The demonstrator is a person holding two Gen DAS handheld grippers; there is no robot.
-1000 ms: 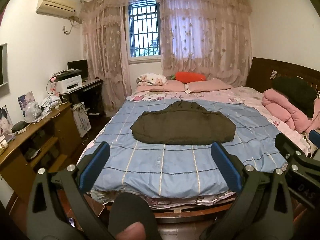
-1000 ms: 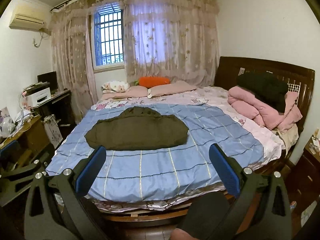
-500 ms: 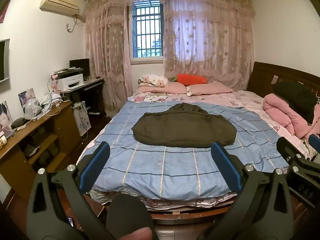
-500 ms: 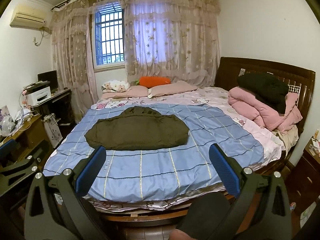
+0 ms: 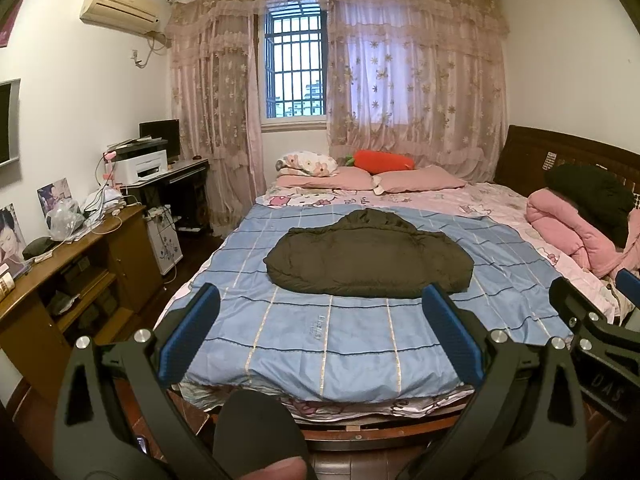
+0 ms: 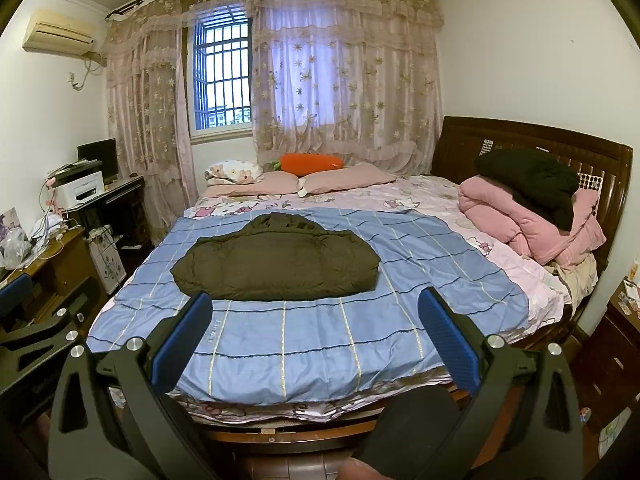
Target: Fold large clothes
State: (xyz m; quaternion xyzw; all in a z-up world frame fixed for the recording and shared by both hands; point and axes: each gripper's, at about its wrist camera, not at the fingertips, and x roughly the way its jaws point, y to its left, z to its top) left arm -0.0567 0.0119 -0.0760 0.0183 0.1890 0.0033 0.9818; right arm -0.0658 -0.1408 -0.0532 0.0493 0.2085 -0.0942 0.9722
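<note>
Left wrist view: left gripper [image 5: 320, 322] spread wide, blue pads apart, nothing between them, held off the foot of the bed [image 5: 360, 436] and clear of the bedding. Dark olive hooded jacket [image 5: 370, 258] lies folded into a compact bundle on the blue checked bedspread [image 5: 344, 336], about mid-bed, hood end pointing toward the window [image 5: 295, 74]. Two pink pillows [image 5: 372, 180] and an orange carrot-shaped cushion [image 5: 384, 160] sit at the far edge under the curtains. Pink quilt [image 5: 572, 236] bunched at the headboard side with a black garment [image 5: 592, 200] on top. Wooden tabletop [image 5: 76, 248] along the left wall carries clutter; a white printer [image 5: 140, 166] stands further back. Part of the right gripper [image 5: 592, 332] shows at the right edge. Right wrist view: right gripper [image 6: 314, 328] also wide open, empty, hovering short of the bed's foot edge. The jacket [image 6: 276, 266] sits left of centre on the bedspread [image 6: 320, 344], well apart from the pads. Pink quilt [image 6: 528, 220] and black garment [image 6: 528, 184] rest against the dark wooden headboard [image 6: 520, 140]. The left gripper [image 6: 36, 320] is partly in frame at the left edge.
</note>
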